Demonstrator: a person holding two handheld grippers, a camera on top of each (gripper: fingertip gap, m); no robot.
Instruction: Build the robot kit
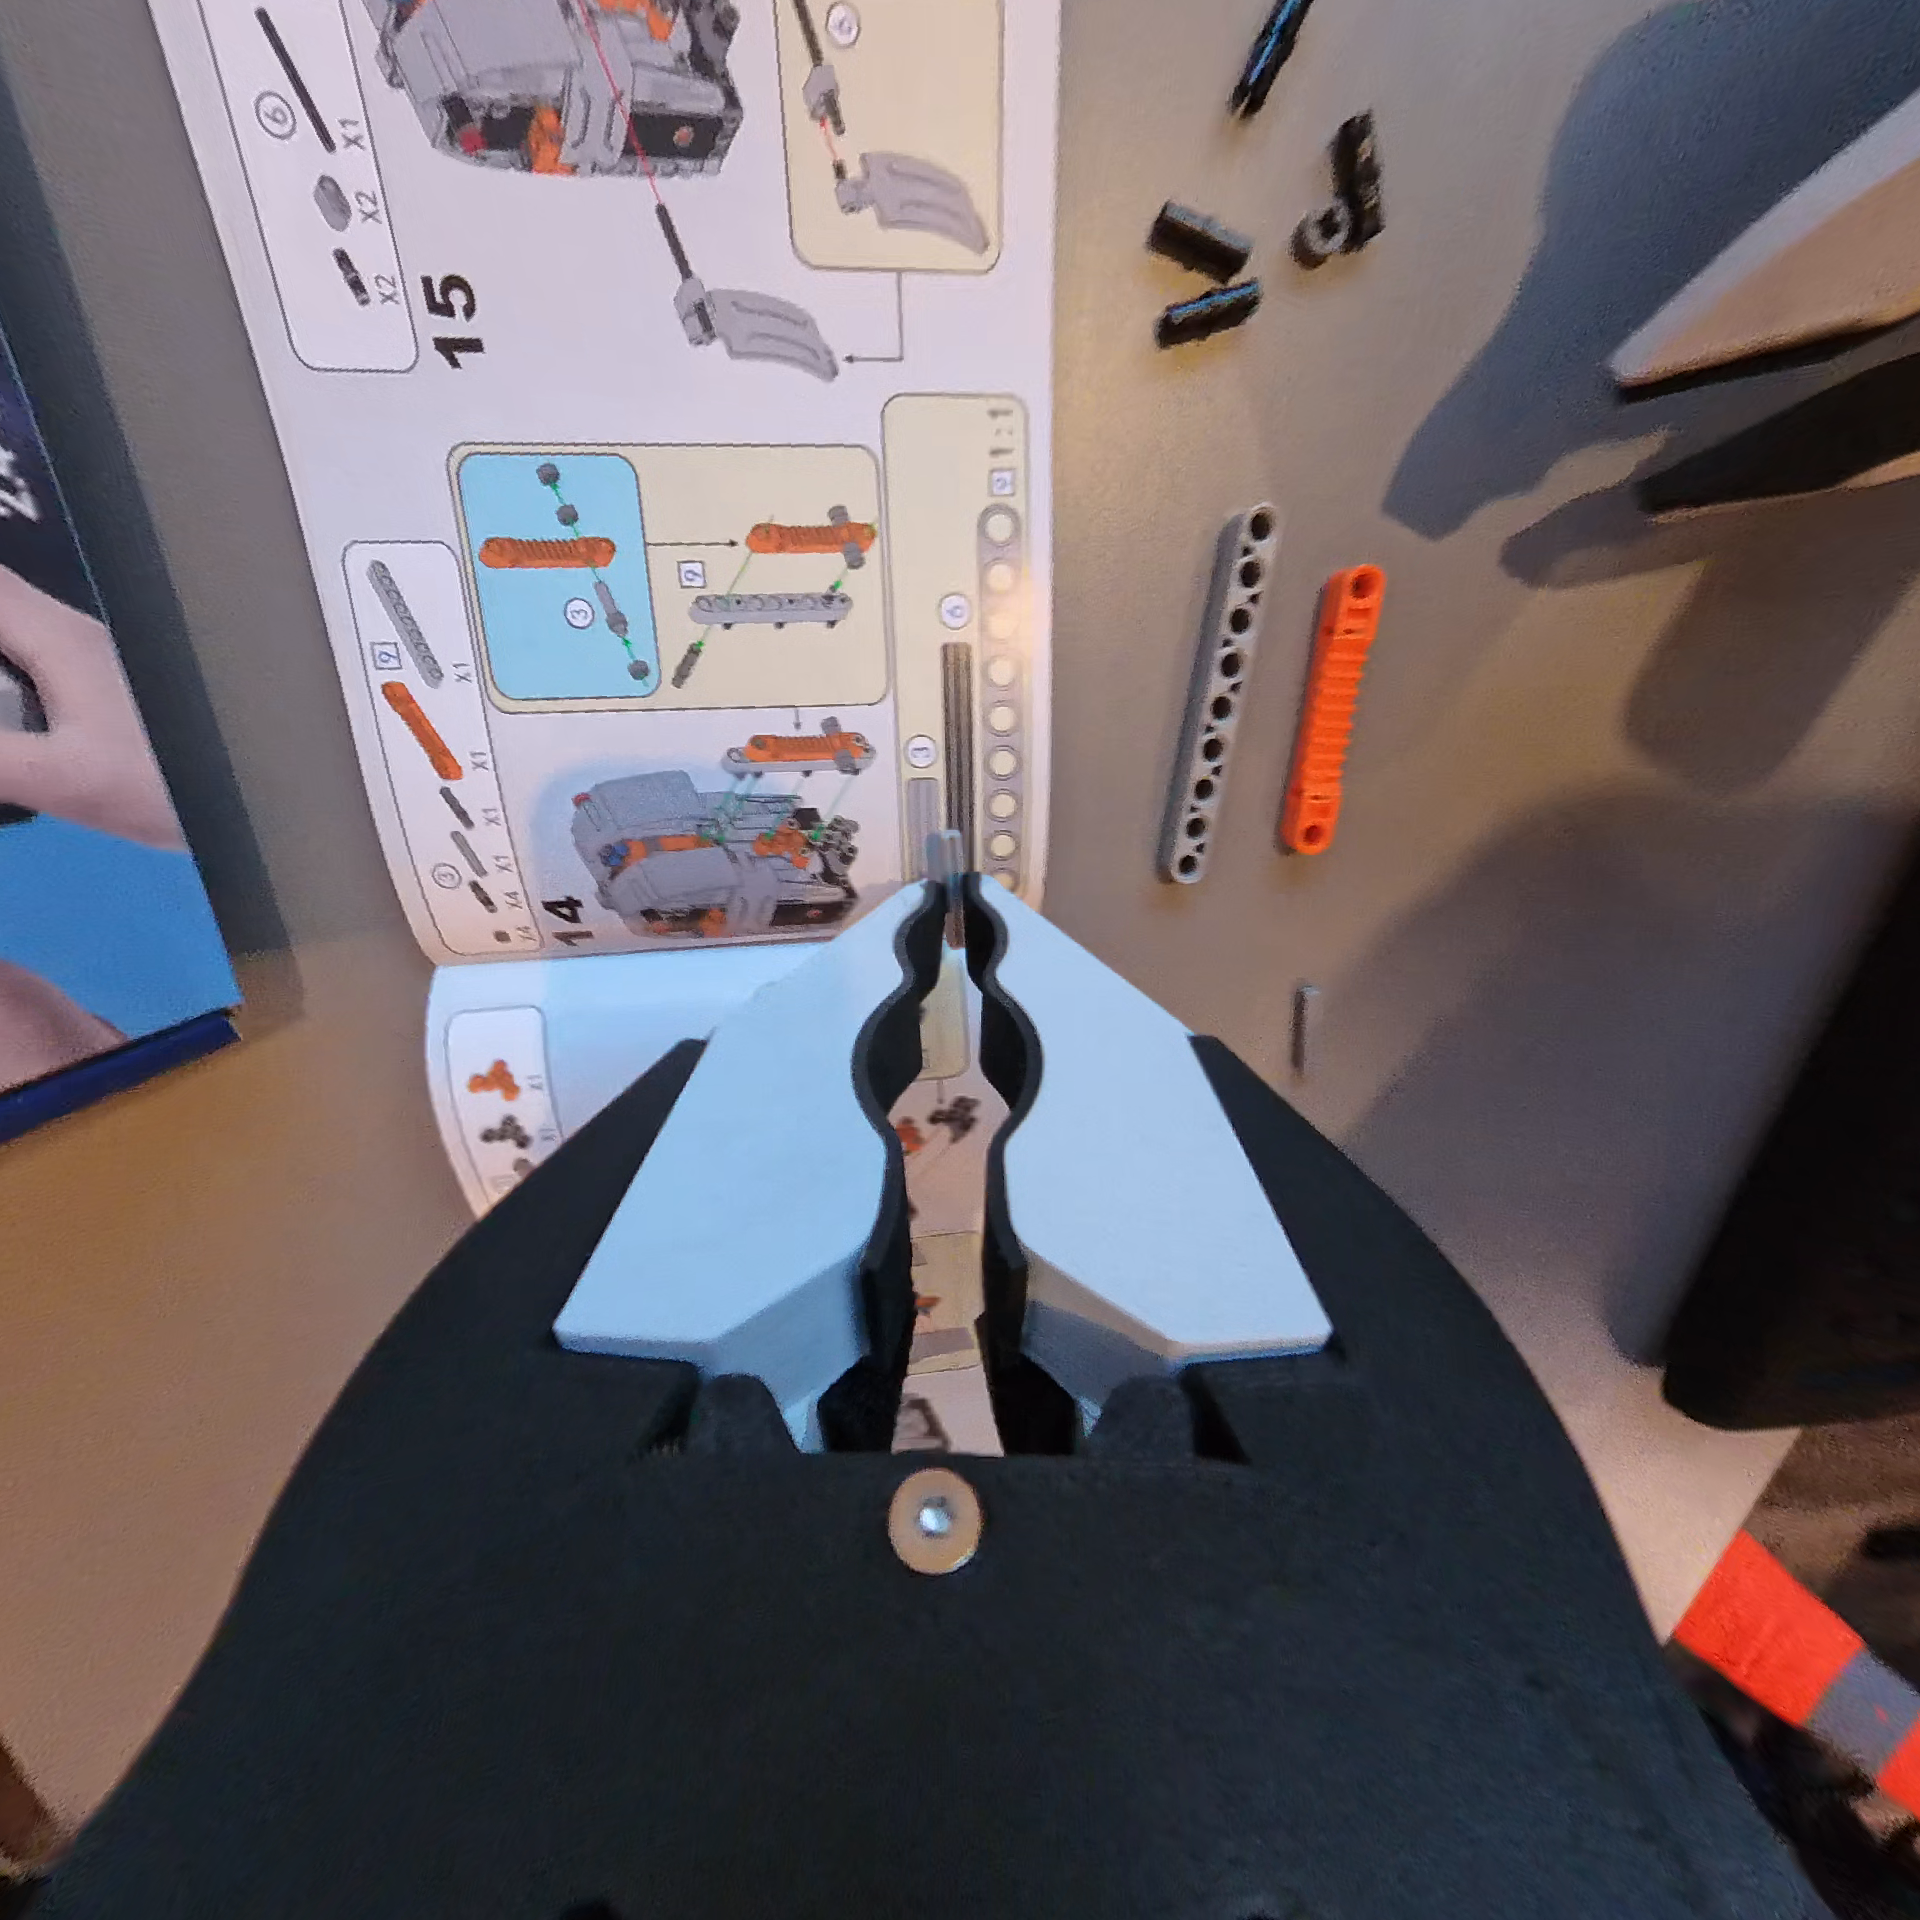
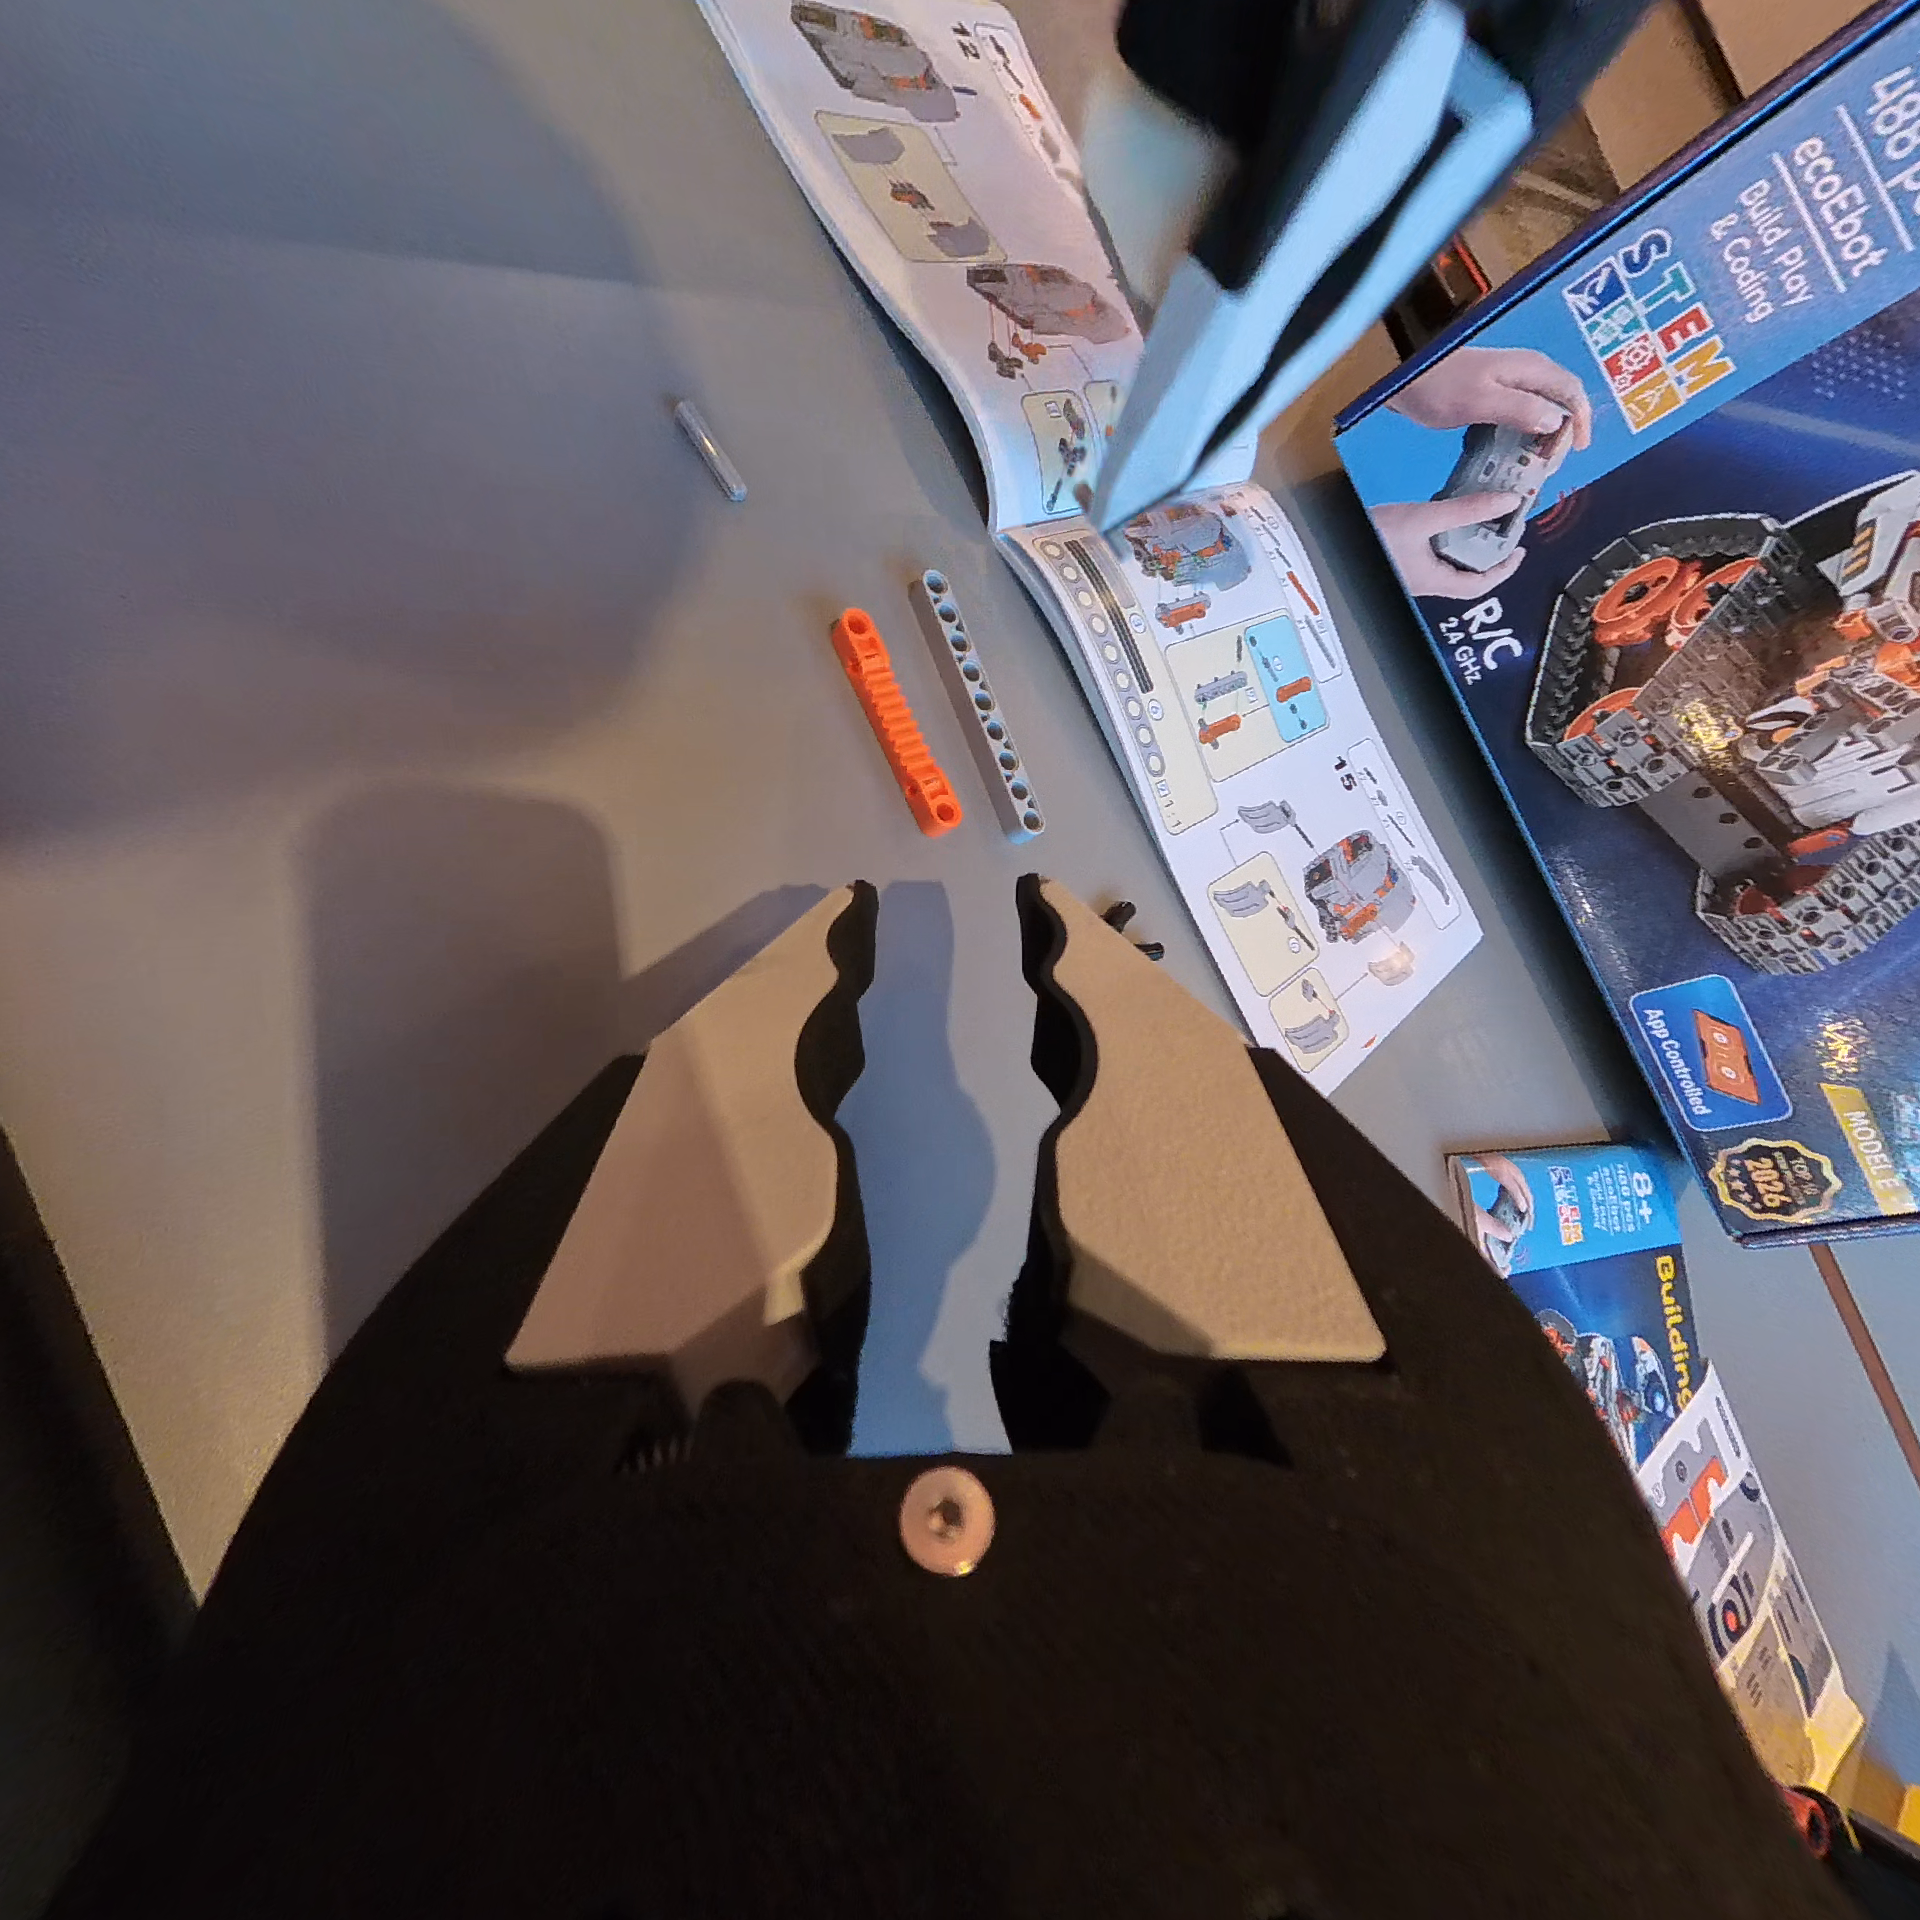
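Pinching a small grey axle pin (image 1: 948,860) by its very end in the closed left gripper (image 1: 948,902) over the instruction booklet (image 1: 665,436), risking slippage, while hovering spread-open right gripper (image 2: 943,891), orange toothed beam (image 2: 896,722) at twelve o'clock.

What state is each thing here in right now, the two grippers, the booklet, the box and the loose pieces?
left gripper: shut on a small grey pin, above the booklet.
right gripper: open, empty, above the table.
instruction booklet: open, lying flat.
big blue box: lying flat.
grey beam: flat, untouched.
orange beam: flat beside the grey beam, apart.
grey axle: lying alone.
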